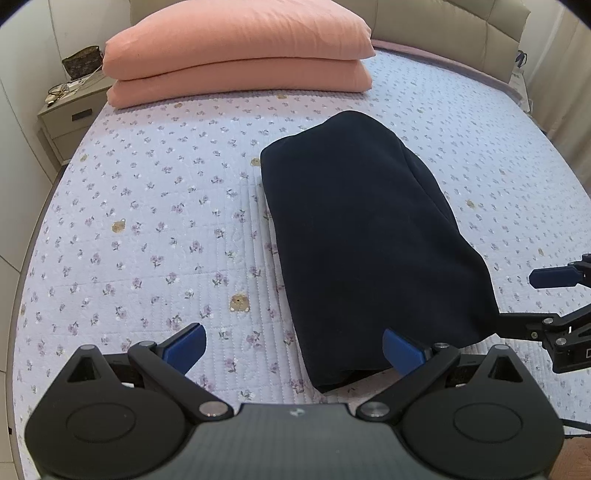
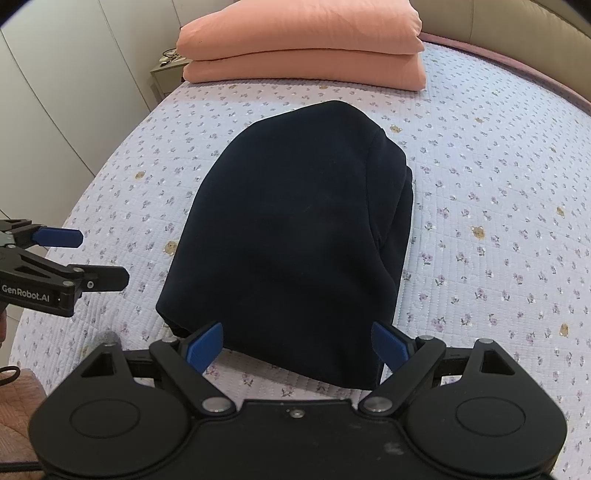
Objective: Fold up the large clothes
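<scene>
Folded dark garment [image 2: 295, 229]: long axis 6–12 o'clock on bed [image 2: 498, 184]. Right tongs [image 2: 297, 347] spread wide, empty, straddling near hem, nearer. Left tongs [image 1: 293, 349] spread wide, empty; garment at 1 o'clock.

Both wrist views low, near, facing headboard [image 1: 443, 22], sharing bed [image 1: 147, 184]
</scene>
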Demonstrator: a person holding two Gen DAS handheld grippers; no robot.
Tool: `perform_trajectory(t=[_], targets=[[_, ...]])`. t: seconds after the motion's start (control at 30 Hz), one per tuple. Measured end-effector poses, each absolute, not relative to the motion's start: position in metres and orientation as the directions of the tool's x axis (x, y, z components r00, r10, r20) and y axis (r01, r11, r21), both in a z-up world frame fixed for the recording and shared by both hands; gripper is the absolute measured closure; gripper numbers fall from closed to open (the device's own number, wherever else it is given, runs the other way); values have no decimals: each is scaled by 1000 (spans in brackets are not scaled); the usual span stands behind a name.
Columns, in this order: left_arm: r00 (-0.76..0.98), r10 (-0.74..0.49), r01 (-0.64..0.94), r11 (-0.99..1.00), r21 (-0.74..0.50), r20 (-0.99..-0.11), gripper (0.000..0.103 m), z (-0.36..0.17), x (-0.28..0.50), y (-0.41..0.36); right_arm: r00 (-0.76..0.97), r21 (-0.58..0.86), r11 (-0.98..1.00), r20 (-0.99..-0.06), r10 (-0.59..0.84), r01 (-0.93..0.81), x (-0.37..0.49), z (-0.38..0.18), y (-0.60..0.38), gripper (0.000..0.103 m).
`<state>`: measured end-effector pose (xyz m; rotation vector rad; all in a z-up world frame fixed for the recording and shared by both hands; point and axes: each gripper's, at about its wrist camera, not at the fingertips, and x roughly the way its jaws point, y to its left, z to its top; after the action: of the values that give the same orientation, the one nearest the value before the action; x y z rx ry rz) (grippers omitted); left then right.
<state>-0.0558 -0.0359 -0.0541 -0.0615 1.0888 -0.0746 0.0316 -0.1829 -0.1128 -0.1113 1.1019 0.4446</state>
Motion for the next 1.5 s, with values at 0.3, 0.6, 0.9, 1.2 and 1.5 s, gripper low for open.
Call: perform_trajectory(t=[0.3,0.6,0.9,1.2,1.5], targets=[[456,-90,29,996,-87,-885,0,-55,-56,-37,370,132,902,-880,297,-411,31,-113,-182,0],[437,-94,35,996,-87,-894,0,-58,-55,-40,359,140,901,-884,301,-412,32,-114,-183,0],[440,-95,44,995,-84,-893,0,-58,-55,-42,356,141,900,-885,301,-412,31,-115,-182,0],[437,-81,64,996,-58,-896,0,-59,-55,-46,334,155,893,-889,312,-422,31,-117,-180,0],[423,-86,65,996,-64,-902,0,-62,-54,-46,329,162,890,-888,320,-427,31,-117,-180,0]])
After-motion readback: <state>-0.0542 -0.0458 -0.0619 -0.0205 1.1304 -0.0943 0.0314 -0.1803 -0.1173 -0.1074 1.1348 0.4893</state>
